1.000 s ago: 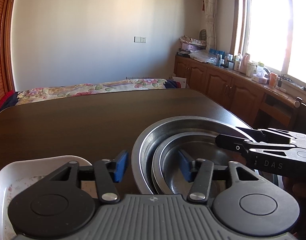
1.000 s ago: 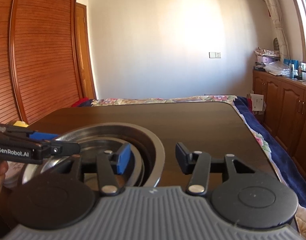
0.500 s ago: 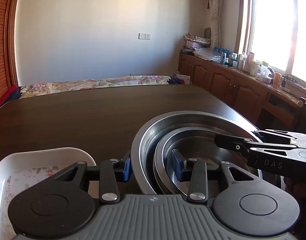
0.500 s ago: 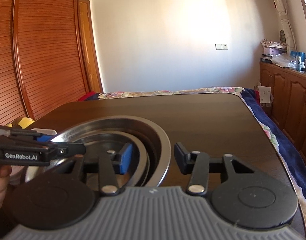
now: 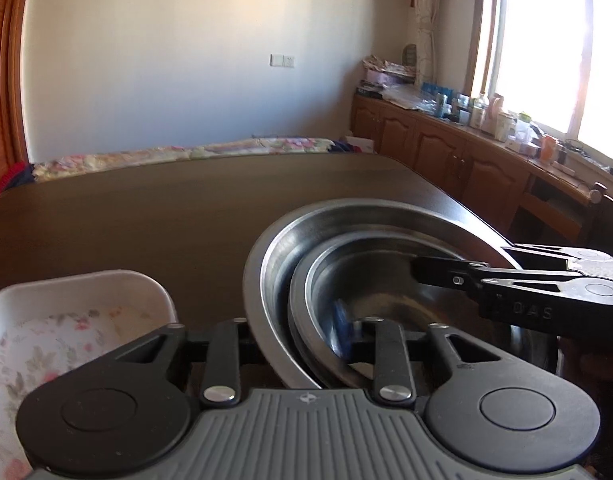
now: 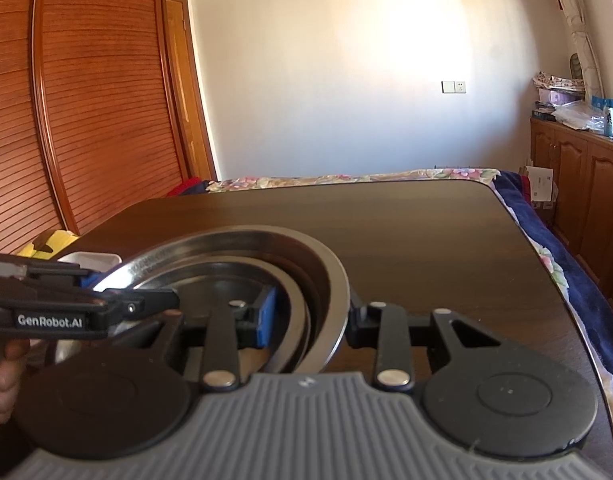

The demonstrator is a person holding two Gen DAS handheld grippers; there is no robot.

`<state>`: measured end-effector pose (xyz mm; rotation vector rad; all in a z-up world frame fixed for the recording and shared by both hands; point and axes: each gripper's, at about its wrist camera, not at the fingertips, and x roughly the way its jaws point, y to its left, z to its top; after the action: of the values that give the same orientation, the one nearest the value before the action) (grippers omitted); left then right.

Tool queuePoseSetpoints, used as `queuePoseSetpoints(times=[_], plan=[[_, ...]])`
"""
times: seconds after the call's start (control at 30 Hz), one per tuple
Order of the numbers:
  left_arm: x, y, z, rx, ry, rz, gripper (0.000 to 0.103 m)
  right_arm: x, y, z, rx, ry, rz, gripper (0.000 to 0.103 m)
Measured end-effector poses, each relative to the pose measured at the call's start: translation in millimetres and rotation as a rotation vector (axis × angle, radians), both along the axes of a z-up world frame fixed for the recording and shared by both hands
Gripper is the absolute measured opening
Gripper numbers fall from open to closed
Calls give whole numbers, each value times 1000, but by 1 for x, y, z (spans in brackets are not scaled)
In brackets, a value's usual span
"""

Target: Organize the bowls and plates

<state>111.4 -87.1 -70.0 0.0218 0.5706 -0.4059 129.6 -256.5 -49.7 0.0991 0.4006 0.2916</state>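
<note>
A stack of nested steel bowls [image 5: 346, 236] sits on the dark wooden table [image 5: 146, 208]. My left gripper [image 5: 298, 344] is shut on the stack's left rim, one finger outside, one inside. My right gripper [image 6: 310, 316] is shut on the stack's right rim [image 6: 338, 280], its blue pad [image 6: 266, 312] inside the bowls. Each gripper shows in the other's view: the right one [image 5: 486, 284] over the bowls, the left one [image 6: 86, 308] at the left. A white floral dish [image 5: 66, 320] lies left of the stack.
A yellow object [image 6: 50, 242] sits at the table's far left edge. A bed [image 6: 346, 178] lies beyond the table. Wooden cabinets [image 5: 466, 160] with clutter run along the right wall under the window. The table's right edge [image 6: 546, 272] is close to the bowls.
Both grippers have closed from open onto the rims of the bowl stack, left on the left rim, right on the right rim. The views have risen slightly.
</note>
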Motion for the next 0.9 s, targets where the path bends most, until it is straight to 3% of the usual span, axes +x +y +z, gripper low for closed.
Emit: queuePoseSetpoints(times=[0.37, 0.67, 0.9], plan=[[-3, 2, 2, -17, 5, 8, 31, -1, 2, -1, 0, 12, 7, 32], [-12, 19, 26, -43, -44, 28, 31, -1, 6, 4, 75, 36, -7, 31], [-12, 38, 44, -26, -69, 69, 31, 1, 17, 21, 85, -4, 26, 31]])
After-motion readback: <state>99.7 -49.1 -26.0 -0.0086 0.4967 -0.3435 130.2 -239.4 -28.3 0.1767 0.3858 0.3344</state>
